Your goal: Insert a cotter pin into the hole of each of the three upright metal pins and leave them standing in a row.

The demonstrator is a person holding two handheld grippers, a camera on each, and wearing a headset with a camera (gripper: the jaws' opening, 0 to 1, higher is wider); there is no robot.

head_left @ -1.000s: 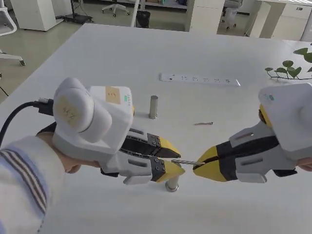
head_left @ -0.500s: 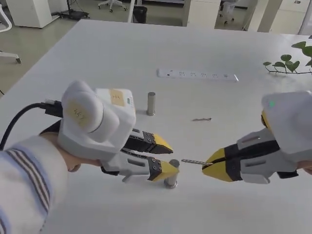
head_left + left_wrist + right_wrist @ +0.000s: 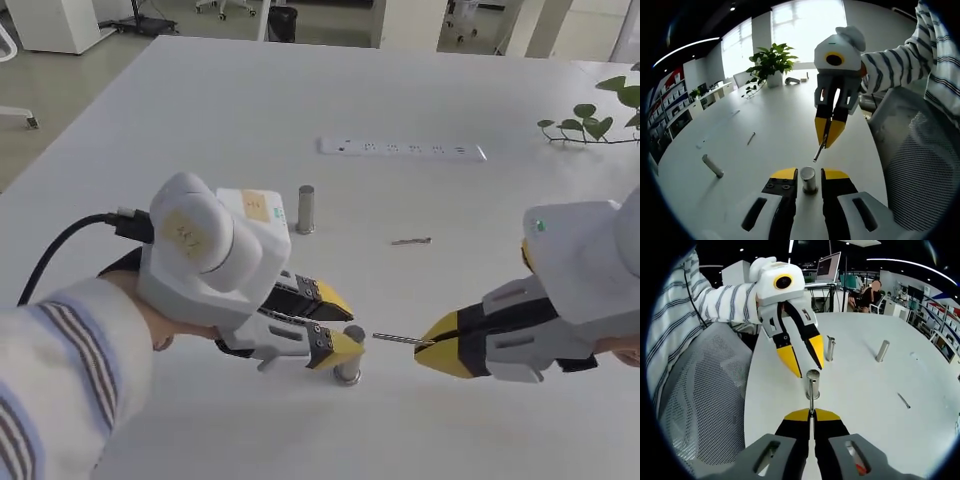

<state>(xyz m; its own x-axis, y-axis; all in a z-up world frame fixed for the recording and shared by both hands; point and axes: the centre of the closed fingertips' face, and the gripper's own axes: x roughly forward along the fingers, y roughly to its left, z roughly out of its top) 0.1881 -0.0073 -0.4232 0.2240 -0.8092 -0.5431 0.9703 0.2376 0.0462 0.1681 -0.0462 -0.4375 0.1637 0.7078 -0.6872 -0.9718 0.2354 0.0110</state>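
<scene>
One cotter pin held level toward a standing metal pin

A thin, dull-metal cotter pin (image 3: pixel 397 338) is clamped by one end between the closed jaws of the right gripper (image 3: pixel 428 346). Its long axis is held level above the white table (image 3: pixel 200 120), and the free end is aimed at the top of an upright metal pin (image 3: pixel 347 374), just short of it. That pin, a short silver cylinder, is flanked by the parted jaws of the left gripper (image 3: pixel 344 324); contact cannot be told. A second metal pin (image 3: pixel 305 210) is seen upright farther back, with a loose cotter pin (image 3: pixel 411 241) lying flat near it.
</scene>
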